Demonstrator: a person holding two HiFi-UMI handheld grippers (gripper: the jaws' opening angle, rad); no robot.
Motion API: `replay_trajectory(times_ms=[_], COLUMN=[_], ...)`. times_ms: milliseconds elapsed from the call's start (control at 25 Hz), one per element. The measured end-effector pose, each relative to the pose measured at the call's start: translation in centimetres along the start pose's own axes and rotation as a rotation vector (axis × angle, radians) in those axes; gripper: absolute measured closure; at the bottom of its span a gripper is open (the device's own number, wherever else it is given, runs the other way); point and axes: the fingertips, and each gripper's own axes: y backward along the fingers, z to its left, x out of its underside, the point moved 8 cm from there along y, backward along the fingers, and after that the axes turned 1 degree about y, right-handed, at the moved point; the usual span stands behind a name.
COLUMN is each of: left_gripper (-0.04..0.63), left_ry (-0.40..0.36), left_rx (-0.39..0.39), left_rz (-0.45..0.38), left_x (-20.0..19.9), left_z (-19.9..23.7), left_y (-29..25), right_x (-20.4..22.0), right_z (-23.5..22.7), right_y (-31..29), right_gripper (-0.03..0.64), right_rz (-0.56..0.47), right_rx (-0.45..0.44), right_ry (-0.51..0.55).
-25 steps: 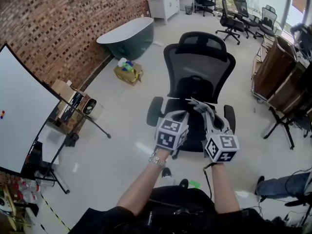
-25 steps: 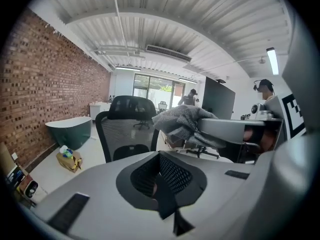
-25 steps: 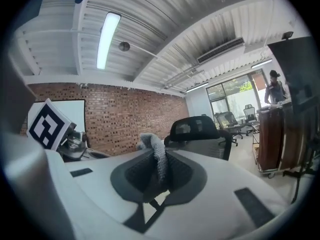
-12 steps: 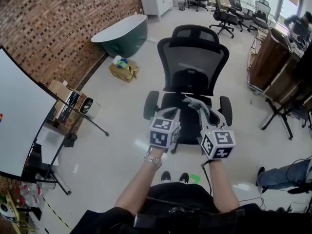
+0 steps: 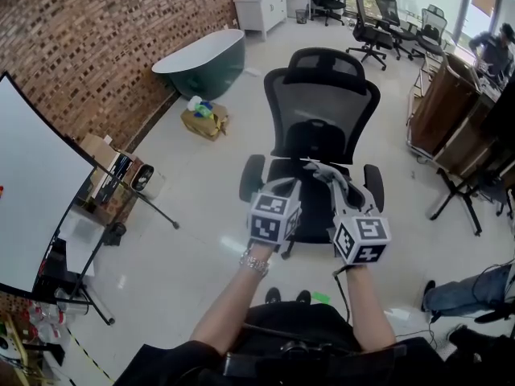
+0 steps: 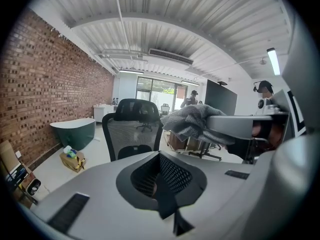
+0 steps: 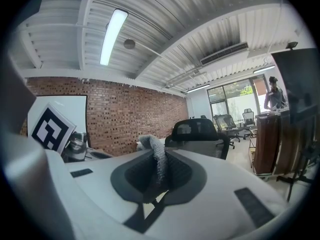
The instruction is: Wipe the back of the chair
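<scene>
1. Black mesh office chair [image 5: 322,115] stands on the pale floor straight ahead, seat side toward the person; its back is upright, beyond both grippers, and nothing is touching it.
2. Grey cloth [image 5: 325,171] is pinched in the right gripper [image 5: 338,187]; the jaws are clamped tight on it, and a fold pokes up above them; in the head view it hangs in front of the seat.
3. Left gripper [image 5: 290,186] is just beside the right one; jaws pressed together, nothing in them.
4. Off to the left there's a green bathtub [image 5: 205,59] along the brick wall [image 5: 96,47]; a cardboard box [image 5: 203,121] sits near it, and a whiteboard [image 5: 32,191] is at the far left; more office chairs [image 5: 366,26] are at the back.
</scene>
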Motion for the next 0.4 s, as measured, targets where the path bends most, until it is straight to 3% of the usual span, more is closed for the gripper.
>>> replay_trajectory(times_ms=[400], left_gripper=[0.592], left_ry=[-0.008], left_rx=[-0.045], left_rz=[0.046], left_x=[0.6], left_z=[1.2], left_y=[0.3], right_x=[0.2], right_z=[1.0], right_y=[-0.6], right_gripper=[0.577], right_rz=[0.018], right_rx=[-0.008], right_ry=[0.005])
